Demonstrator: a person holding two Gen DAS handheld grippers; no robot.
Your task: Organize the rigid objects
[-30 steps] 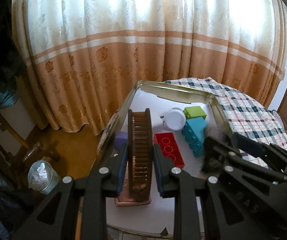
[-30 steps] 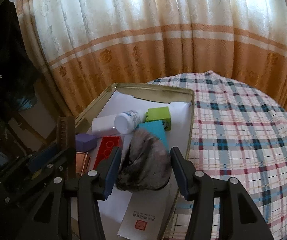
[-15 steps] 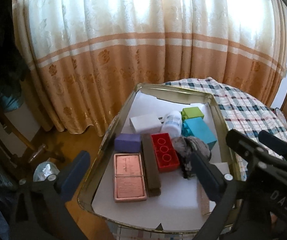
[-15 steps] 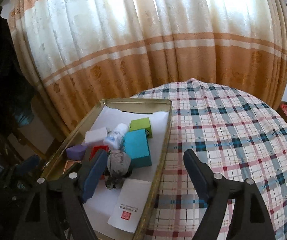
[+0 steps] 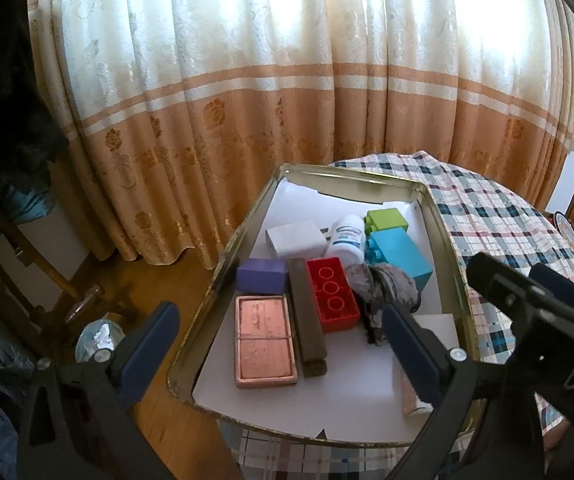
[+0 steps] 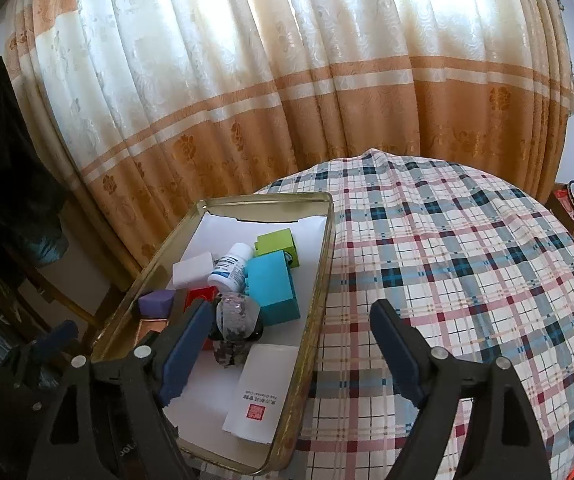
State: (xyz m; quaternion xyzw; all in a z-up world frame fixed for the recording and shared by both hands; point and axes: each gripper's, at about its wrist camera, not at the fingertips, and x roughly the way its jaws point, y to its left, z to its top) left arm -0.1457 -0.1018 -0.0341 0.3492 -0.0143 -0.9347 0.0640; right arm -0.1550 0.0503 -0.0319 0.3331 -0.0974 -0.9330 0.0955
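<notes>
- Landmark: gold tin tray (image 5: pixel 223 264), lined w/ white paper, on the plaid-cloth surface (image 6: pixel 467 280), its left edge by the surface's rim.
- Left gripper (image 5: pixel 279 344): jaws spread wide, nothing between the pads, hovering over the tray's near-left part.
- Tray's left column: purple block (image 5: pixel 262 276) far, copper-pink case (image 5: pixel 265 346) near, the two touching or nearly so.
- Just right of those: dark brown comb (image 5: pixel 307 316) lying flat lengthwise, red brick (image 5: pixel 333 294) against it.
- Tray's far middle: white box (image 5: pixel 297 239), pill bottle (image 5: pixel 349 238) on its side, green brick (image 5: pixel 387 220), teal brick (image 5: pixel 401 252) in a loose cluster.
- Grey crumpled wad (image 6: pixel 233 320) mid-tray beside the red and teal bricks; looks soft, not rigid.
- White card box (image 6: pixel 261 388) in the tray's near-right corner.
- Right gripper (image 6: pixel 291 348): jaws opening, straddling the tray's right wall; wad near the left pad but not pressed, nothing held.
- Risk: tray sits at the surface's edge w/ floor below; a push on its right wall could slide or tip it off.
- Risk: bottle lies on its side, so a nudge could roll it into the bricks.
- Risk: the far cluster is tight; wide jaws going in could knock neighbours out of line.
- Writing: "DAS" on the right gripper's body seen from the left wrist cam; red seal plus small print on the card box, and blue bottle label, too small to read.
</notes>
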